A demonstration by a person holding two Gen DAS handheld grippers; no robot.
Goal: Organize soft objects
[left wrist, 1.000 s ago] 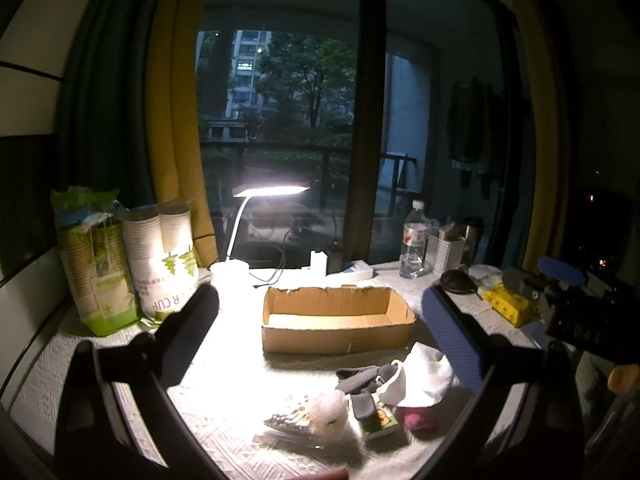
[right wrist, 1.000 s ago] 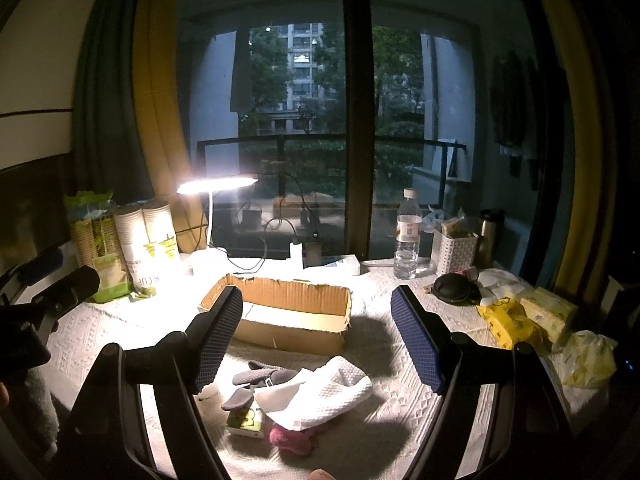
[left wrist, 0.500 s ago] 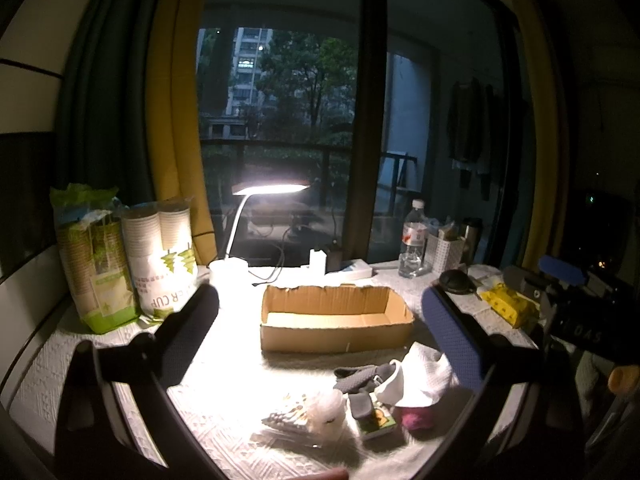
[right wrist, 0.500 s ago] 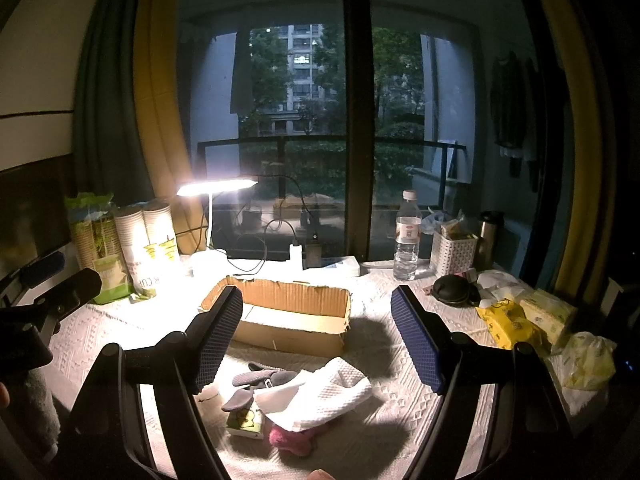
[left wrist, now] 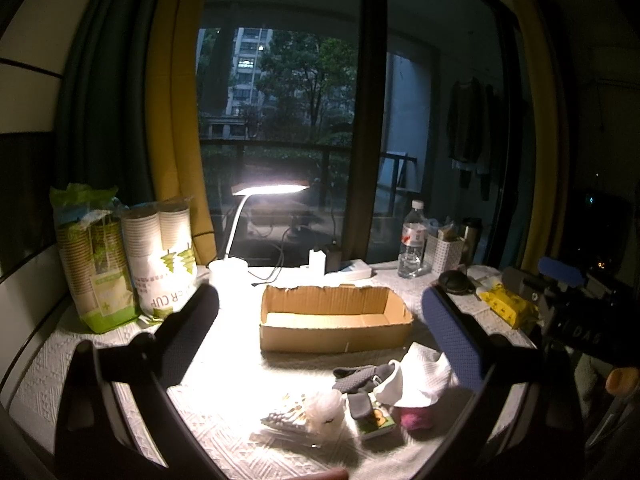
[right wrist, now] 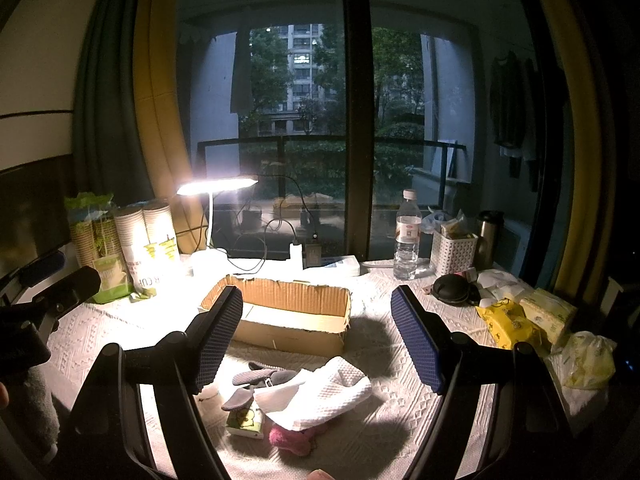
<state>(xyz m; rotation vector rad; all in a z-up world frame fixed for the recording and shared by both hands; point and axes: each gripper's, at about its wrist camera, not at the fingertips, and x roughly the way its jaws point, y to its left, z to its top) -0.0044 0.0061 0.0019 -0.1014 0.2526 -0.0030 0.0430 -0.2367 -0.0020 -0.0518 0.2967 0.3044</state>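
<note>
White waffle cloth [right wrist: 320, 396] crumpled over grey socks [right wrist: 260, 378], pink fluffy item [right wrist: 286, 436] (partly hidden), cardboard box [right wrist: 288, 320] behind

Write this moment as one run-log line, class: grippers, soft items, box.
left gripper: open, empty | right gripper: open, empty | white cloth, grey pieces, pink item: heaped on table | cardboard box: empty

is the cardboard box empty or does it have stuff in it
Empty: the cardboard box shows only its bare floor in both views; the white cloth lies on the table outside it.
</note>
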